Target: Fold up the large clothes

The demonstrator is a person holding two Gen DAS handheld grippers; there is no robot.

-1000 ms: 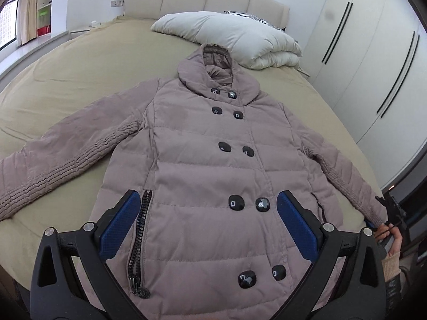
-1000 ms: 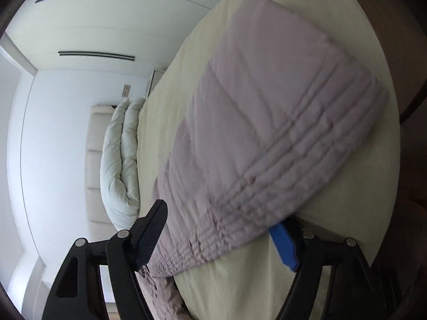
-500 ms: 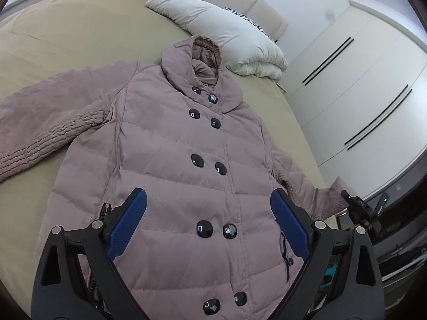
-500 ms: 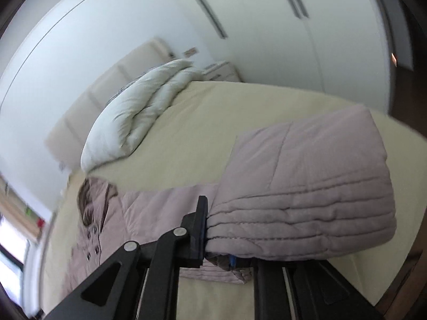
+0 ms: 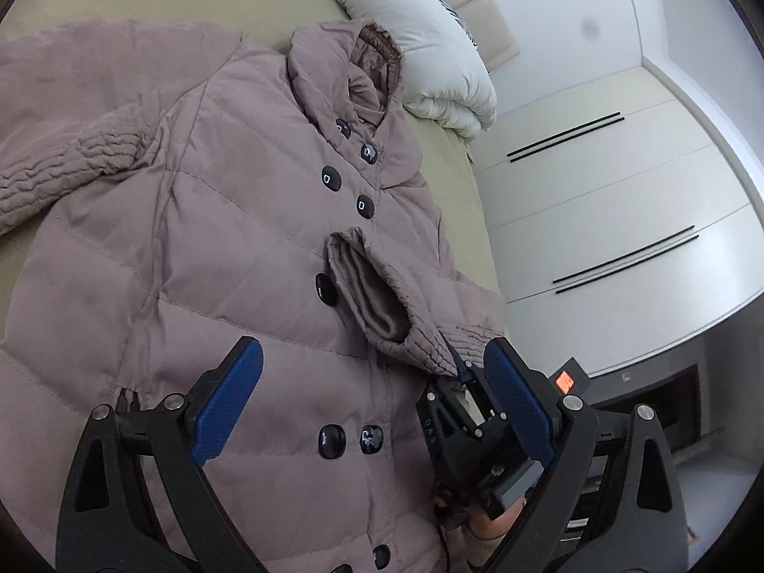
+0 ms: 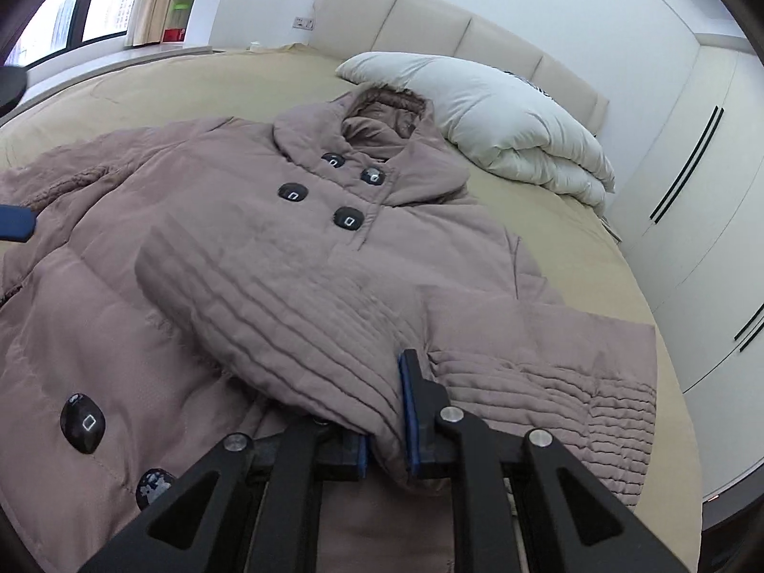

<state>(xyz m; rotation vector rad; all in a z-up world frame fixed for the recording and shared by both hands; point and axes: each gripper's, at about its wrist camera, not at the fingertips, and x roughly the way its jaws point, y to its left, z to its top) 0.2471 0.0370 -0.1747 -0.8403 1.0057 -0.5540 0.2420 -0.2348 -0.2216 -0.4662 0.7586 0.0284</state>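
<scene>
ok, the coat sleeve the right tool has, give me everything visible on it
The mauve quilted coat sleeve is puffy, matte padded fabric with rows of gathered ribbed stitching near the cuff. It is folded inward across the front of the mauve double-breasted hooded coat, lying over the middle row of dark buttons. Its open cuff shows a smooth taupe lining. The right tool is shut on the cuff edge, blue pads pinching the fabric. The open left tool hovers apart from it, touching nothing.

coat point(image 5: 229, 248) hem cropped, left sleeve point(image 5: 57, 153) cut off
</scene>
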